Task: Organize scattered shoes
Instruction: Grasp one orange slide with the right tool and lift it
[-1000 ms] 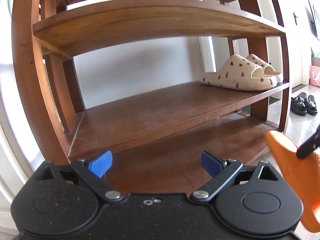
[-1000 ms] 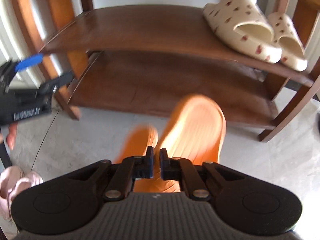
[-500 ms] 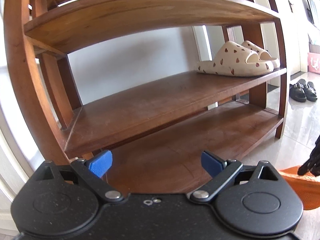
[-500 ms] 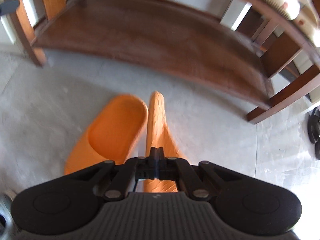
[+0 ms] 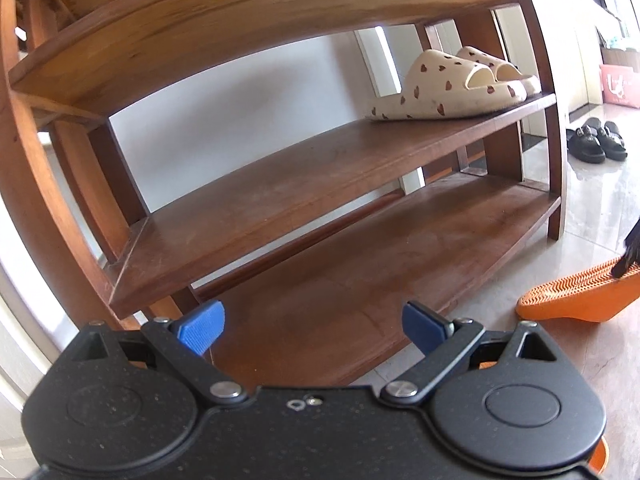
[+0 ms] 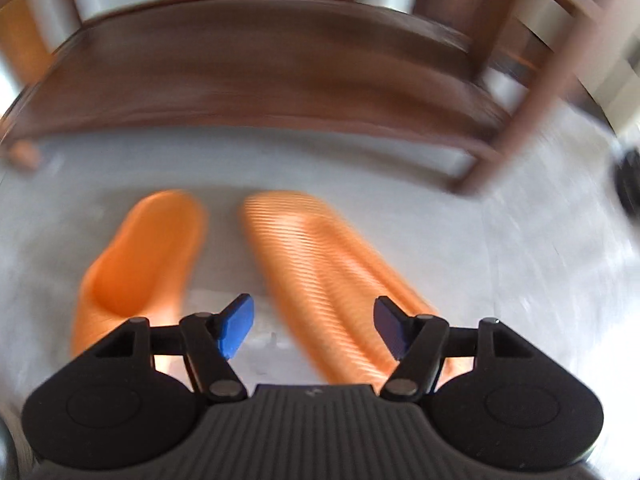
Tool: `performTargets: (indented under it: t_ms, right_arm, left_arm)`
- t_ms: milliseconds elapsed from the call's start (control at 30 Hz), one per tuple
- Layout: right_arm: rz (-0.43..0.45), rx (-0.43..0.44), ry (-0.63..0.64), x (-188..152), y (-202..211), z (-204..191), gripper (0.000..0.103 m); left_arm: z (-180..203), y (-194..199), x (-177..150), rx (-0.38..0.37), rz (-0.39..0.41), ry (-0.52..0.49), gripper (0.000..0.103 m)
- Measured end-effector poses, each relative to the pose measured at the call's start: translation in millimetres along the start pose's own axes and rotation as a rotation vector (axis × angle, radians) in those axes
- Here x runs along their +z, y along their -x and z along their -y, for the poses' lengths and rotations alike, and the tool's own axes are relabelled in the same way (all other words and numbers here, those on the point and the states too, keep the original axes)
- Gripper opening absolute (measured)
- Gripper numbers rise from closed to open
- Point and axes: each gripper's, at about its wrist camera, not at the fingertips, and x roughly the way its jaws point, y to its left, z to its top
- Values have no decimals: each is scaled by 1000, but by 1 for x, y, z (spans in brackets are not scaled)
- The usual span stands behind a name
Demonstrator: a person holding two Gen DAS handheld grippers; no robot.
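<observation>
Two orange slippers lie on the grey floor in front of the wooden shoe rack. In the blurred right wrist view one orange slipper sits upright at the left, and the other orange slipper lies sole up beside it. My right gripper hangs just over the heel of the sole-up slipper; its jaws are opening and the blue pads do not press on it. My left gripper stands open and empty before the rack's bottom shelf. The sole-up slipper shows at that view's right edge.
A pair of cream slippers with brown hearts stands at the right end of the middle shelf. Black sandals lie on the floor beyond the rack, with a pink box behind them.
My right gripper came down to the floor with the orange slipper pinched in it, then its jaws parted; the slipper now lies sole up beside its mate. The left gripper shifted slightly.
</observation>
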Motion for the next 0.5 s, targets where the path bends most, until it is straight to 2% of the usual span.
performTargets:
  t_ms: [33, 167, 233, 300, 367, 500]
  right_arm:
    - [6, 33, -105, -4, -1, 30, 70]
    - [-20, 146, -333, -19, -13, 91, 77]
    - [-91, 276, -482, -36, -32, 121, 77]
    - [-107, 348, -532, -48, -42, 128, 77]
    - [-87, 430, -545, -59, -47, 126, 77]
    - [-52, 574, -489, -64, -56, 101, 77]
  left_arm:
    - [3, -1, 0, 2, -3, -6, 96]
    - [19, -6, 3, 9, -22, -38, 96]
    - [26, -8, 4, 16, -27, -55, 96]
    - [36, -11, 6, 26, -34, -74, 96]
    - [44, -14, 8, 29, -38, -85, 96]
    - [65, -21, 10, 25, -45, -117, 96]
